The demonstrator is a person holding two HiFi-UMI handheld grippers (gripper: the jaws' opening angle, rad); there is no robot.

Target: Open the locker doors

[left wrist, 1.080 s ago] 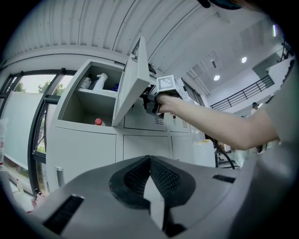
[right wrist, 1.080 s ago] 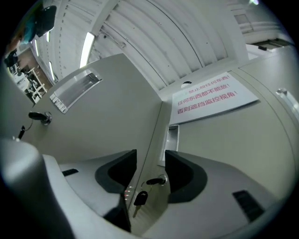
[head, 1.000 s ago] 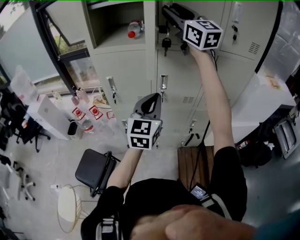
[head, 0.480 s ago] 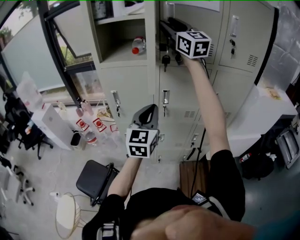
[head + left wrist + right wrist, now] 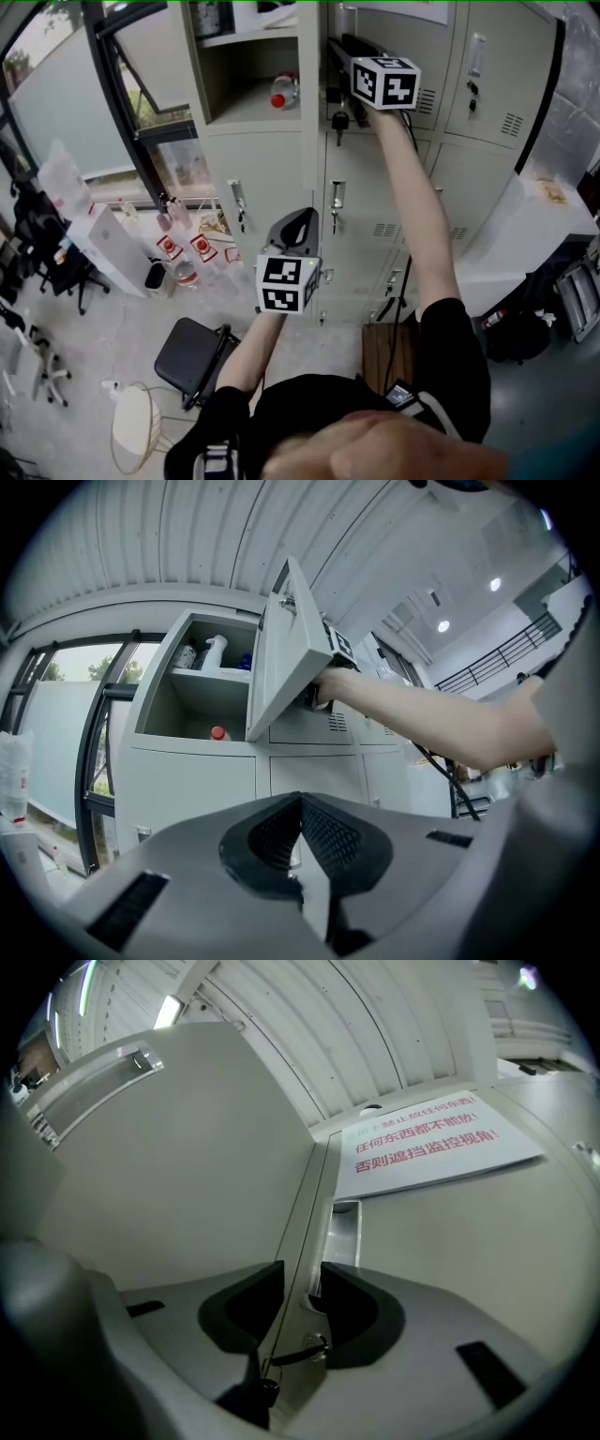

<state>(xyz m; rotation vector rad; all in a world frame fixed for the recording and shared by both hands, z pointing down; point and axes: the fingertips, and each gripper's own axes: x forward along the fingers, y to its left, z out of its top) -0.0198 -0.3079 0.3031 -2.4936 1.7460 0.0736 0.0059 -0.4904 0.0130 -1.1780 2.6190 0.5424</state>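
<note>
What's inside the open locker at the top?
On the floor of the open locker lies a bottle with a red cap. On the shelf above stand a white spray bottle and other containers. The swung-out door covers its right side in the left gripper view.

Raised right gripper (image 5: 302, 1277) just closing onto door (image 5: 187, 1166); left gripper (image 5: 300, 808) closed

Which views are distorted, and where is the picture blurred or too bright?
Head view: fisheye bows the lockers; the window looks washed out. Left gripper view: dark round border, the left gripper soft. Right gripper view: the notice readable, the door edge blurred.
</note>
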